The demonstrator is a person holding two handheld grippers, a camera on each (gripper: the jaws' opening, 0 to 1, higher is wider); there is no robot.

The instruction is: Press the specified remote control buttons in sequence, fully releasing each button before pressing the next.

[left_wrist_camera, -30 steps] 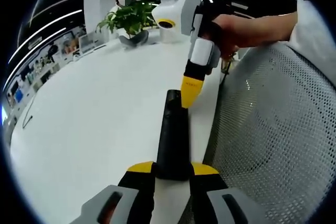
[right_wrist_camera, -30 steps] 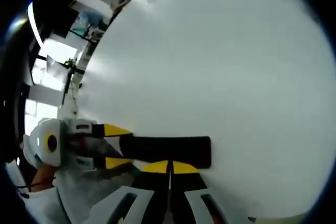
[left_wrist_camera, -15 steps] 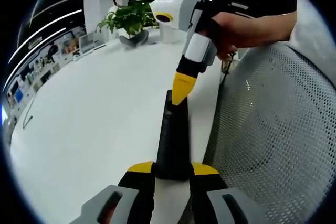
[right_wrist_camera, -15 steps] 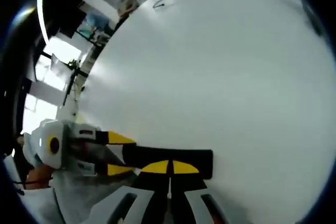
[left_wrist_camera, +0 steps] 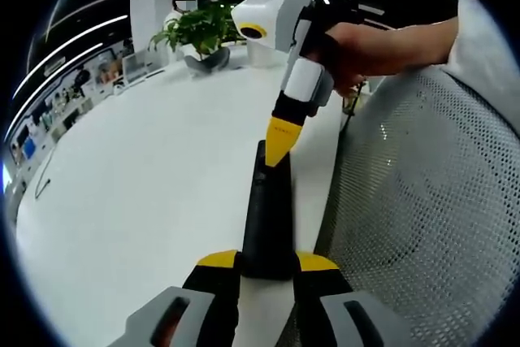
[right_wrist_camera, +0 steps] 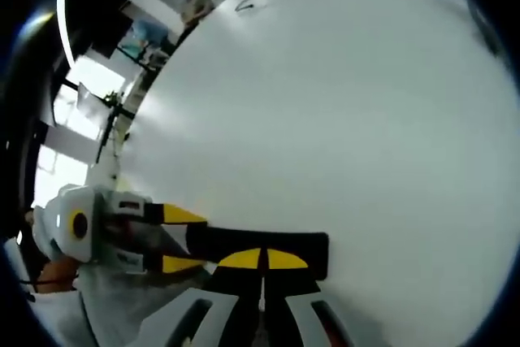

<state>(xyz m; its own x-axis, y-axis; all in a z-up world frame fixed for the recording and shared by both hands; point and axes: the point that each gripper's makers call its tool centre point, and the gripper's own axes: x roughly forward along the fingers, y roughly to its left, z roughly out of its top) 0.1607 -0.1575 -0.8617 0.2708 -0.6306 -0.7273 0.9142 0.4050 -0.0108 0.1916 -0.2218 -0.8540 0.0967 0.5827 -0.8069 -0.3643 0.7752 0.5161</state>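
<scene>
In the left gripper view the left gripper (left_wrist_camera: 266, 262) rises from the bottom edge, its 2 yellow-tipped jaws clamped on the near end of a long black remote control (left_wrist_camera: 266, 209) that lies flat on the white table (left_wrist_camera: 146, 201), close to the table's right edge. The remote runs straight away from the camera. The right gripper (left_wrist_camera: 280, 140) comes in from the upper right, held in a person's hand (left_wrist_camera: 357, 46) with the forearm stretching off to the right; it is tilted steeply down and its yellow tips, brought together into 1 point, meet the far end of the remote's top face. No button markings or writing can be read on the remote (its surface shows as plain black).

In the right gripper view the right gripper (right_wrist_camera: 262, 259) has its 2 yellow pads together, with no gap visible between them, sitting over the upper face of the remote (right_wrist_camera: 260, 243), which lies crosswise here. The left gripper (right_wrist_camera: 175, 239) enters from the left, jaws on either side of the remote's end.

A potted green plant (left_wrist_camera: 201, 32) stands at the far end of the table, and a grey mesh chair back (left_wrist_camera: 431, 217) sits just beside the table on the right.
</scene>
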